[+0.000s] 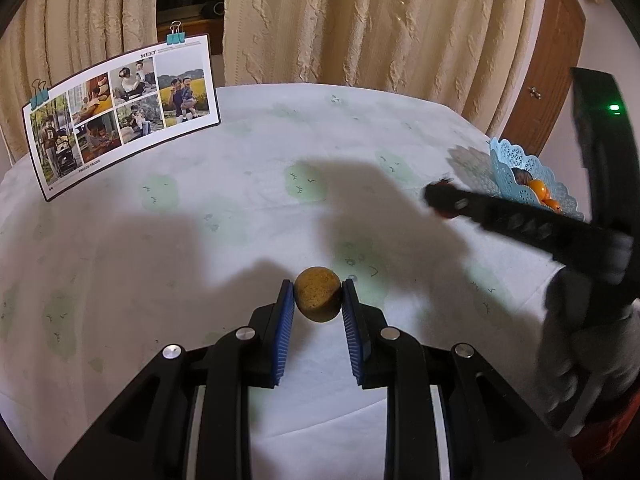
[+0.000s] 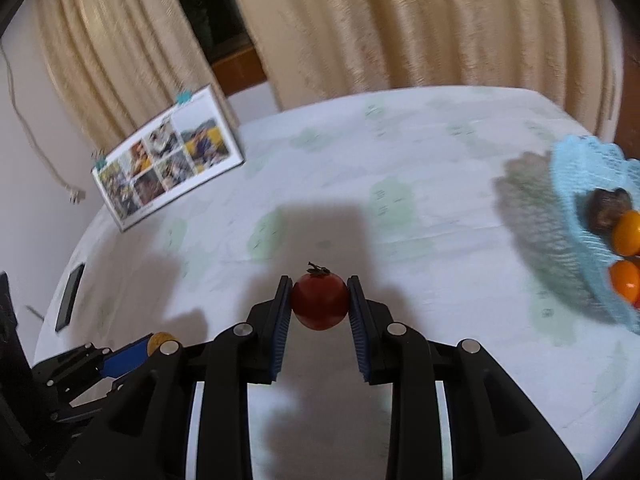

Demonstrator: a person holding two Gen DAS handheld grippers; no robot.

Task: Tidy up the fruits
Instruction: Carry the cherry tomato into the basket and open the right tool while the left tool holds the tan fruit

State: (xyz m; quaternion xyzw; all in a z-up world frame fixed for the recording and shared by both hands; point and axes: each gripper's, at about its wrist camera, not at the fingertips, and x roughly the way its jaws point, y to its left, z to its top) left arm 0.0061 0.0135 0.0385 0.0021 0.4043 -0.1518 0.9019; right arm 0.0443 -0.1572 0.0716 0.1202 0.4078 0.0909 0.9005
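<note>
Because both fruits look bound for the blue lace-pattern basket (image 2: pixel 576 240) at the tabletop's right edge, each is carried clear of the cloth: the left gripper (image 1: pixel 318 300) is clamped on a round, matte, speckled brown fruit (image 1: pixel 318 294), perhaps a longan, and the right gripper (image 2: pixel 319 300) on a smooth red tomato (image 2: pixel 319 300) with a dry calyx. Glossy orange fruits (image 2: pixel 627 232) already sit in the perforated plastic basket.

Red fruit (image 2: pixel 319 301), tan fruit (image 1: pixel 317 294), pale-blue lattice basket (image 2: pixel 576 216).
</note>
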